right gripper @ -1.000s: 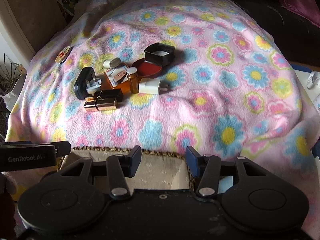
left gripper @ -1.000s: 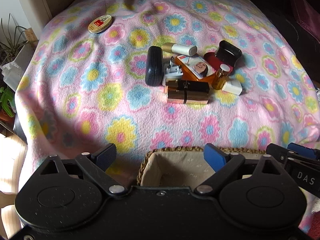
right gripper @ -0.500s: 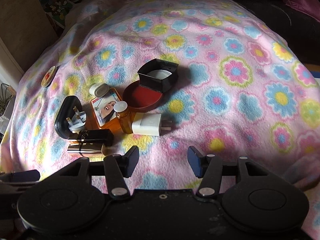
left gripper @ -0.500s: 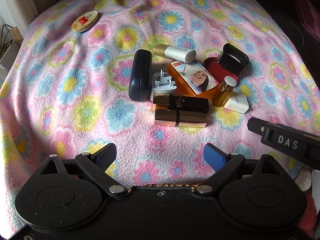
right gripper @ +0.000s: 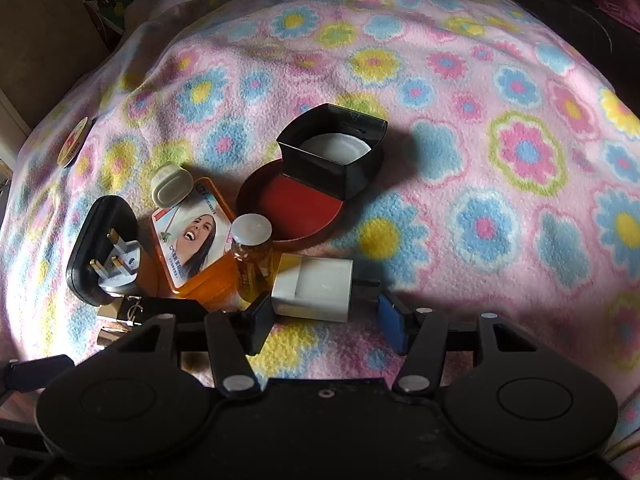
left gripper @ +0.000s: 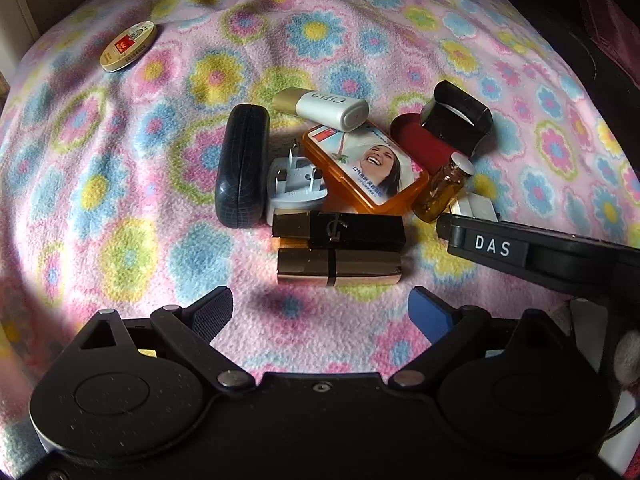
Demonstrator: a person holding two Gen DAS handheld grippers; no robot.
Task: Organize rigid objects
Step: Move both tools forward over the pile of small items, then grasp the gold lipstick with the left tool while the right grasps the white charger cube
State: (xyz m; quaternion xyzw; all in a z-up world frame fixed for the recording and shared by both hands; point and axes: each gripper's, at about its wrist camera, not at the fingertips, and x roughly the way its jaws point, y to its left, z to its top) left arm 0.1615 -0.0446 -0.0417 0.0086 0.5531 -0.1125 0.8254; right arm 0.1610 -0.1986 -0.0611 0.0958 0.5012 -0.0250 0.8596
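Observation:
A cluster of small rigid objects lies on the flowered blanket. My left gripper (left gripper: 320, 308) is open, just short of two stacked gold-and-black lipstick boxes (left gripper: 338, 250). Behind them lie a black glasses case (left gripper: 242, 166), a white plug (left gripper: 296, 188), an orange picture box (left gripper: 366, 168), a white tube (left gripper: 324, 106), an amber bottle (left gripper: 442, 190), a red dish (left gripper: 420, 144) and a black box (left gripper: 458, 118). My right gripper (right gripper: 326, 322) is open, its fingers on either side of the white charger (right gripper: 314, 286), not closed on it.
A round yellow tin (left gripper: 128, 46) lies apart at the far left of the blanket; it also shows in the right wrist view (right gripper: 72, 142). The right gripper's body (left gripper: 540, 254) crosses the left wrist view at right. Dark furniture borders the blanket's far right.
Both grippers have moved forward from over the wicker basket to the cluster. The basket has dropped out of view. The right gripper now straddles the white charger.

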